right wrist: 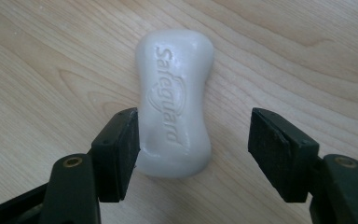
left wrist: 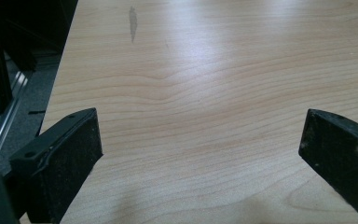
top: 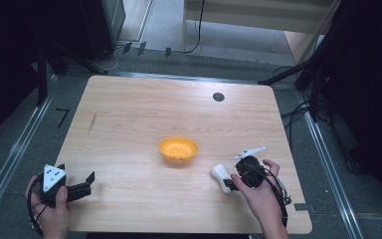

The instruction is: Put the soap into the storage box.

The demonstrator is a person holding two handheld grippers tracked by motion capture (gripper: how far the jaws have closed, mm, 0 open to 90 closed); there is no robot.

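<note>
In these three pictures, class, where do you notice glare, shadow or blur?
Left gripper view: a pale sheen of glare crosses the wooden table, with soft shadow at the bottom edge. Right gripper view: the white soap bar is sharp enough to read "Safeguard". High view: the surroundings are dark, and the orange bowl is small and slightly soft.

The left gripper [top: 77, 185] is black, with a grey three-cornered plate [top: 53, 177] on top that bears small dark dots. Its two jaws are flat, matt black blocks with rough, scuffed inner faces; the left one shows small screw holes along its outer edge. A black cable loops around the person's left hand [top: 52, 211]. The right gripper [right wrist: 193, 149] is black too, its jaws square-ended pads on arms pinned by brass-coloured rivets. A white plate [top: 249, 152] sits on its far side, and a black cable trails over the right hand [top: 259, 191]
</note>
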